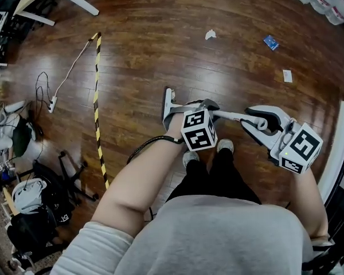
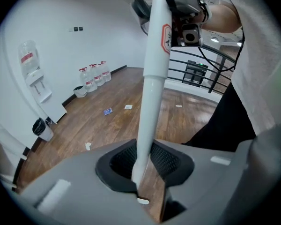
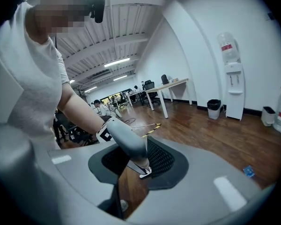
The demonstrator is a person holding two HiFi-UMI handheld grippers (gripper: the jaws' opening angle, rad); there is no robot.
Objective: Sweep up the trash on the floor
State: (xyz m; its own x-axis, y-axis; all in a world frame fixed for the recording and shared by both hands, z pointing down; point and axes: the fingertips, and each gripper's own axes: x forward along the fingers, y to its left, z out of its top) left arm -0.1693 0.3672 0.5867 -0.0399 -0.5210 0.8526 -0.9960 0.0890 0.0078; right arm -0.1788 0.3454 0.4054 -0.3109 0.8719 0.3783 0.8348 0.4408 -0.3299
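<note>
White handle [image 2: 154, 78] sits clamped in left hand-held gripper [image 2: 143, 167].

three trash scraps [image 1: 210, 35], one broom [image 1: 229, 116], two tongs [image 2: 143, 168]

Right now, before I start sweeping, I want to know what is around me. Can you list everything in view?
white scraps: two, white, floor ahead
blue scrap: one, blue, floor ahead right
tape line: one, yellow-black, floor at left
power strip: one, white, left of the tape
bags: several, dark, far left
water bottles: several, clear, along the wall
water dispenser: one, white, against the wall
bin: one, black, beside the dispenser
desk: one, white, beyond the bin
handle: one, white with grey end, in both grippers
left gripper: one, grey, shut on the handle
right gripper: one, grey, shut on the handle's grey end
</note>
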